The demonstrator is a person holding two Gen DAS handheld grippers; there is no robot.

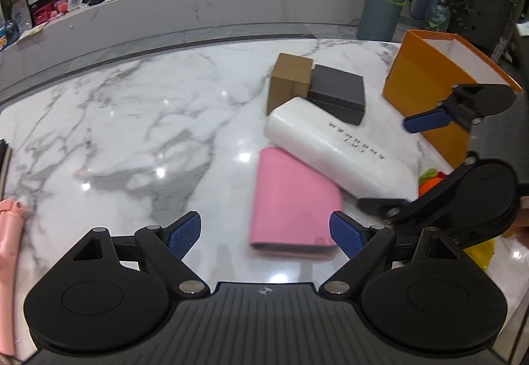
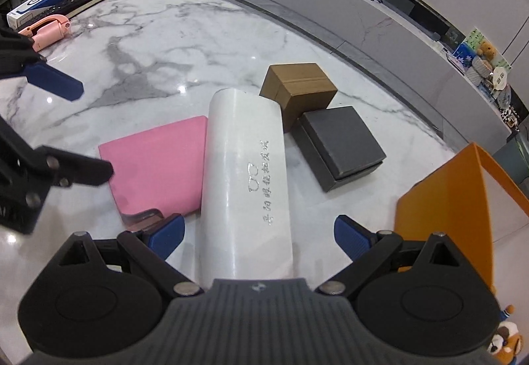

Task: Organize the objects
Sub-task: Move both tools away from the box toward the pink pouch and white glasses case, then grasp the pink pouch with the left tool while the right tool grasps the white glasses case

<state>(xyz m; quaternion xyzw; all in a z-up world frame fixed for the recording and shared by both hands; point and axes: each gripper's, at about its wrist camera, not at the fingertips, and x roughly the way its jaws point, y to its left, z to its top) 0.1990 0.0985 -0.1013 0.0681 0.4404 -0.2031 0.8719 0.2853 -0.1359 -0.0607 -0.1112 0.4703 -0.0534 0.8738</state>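
My right gripper point(image 2: 259, 232) is spread around the glossy white oblong case point(image 2: 246, 186), which lies on the marble worktop point(image 2: 148, 44) overlapping the flat pink pouch point(image 2: 155, 163). It looks rigid, slippery; I'd grip mid-body. My left gripper point(image 1: 266, 232) hovers spread.

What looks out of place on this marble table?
The long white case lies askew, one edge propped on the flat pink pouch, its far end against the brown cardboard box. Nothing looks spilled or damaged.

Counted on the marble table point(image 2: 165, 44): one white case point(image 2: 246, 180), one pink pouch point(image 2: 158, 163), one brown box point(image 2: 299, 90), one black box point(image 2: 340, 150), one orange box point(image 2: 443, 216).
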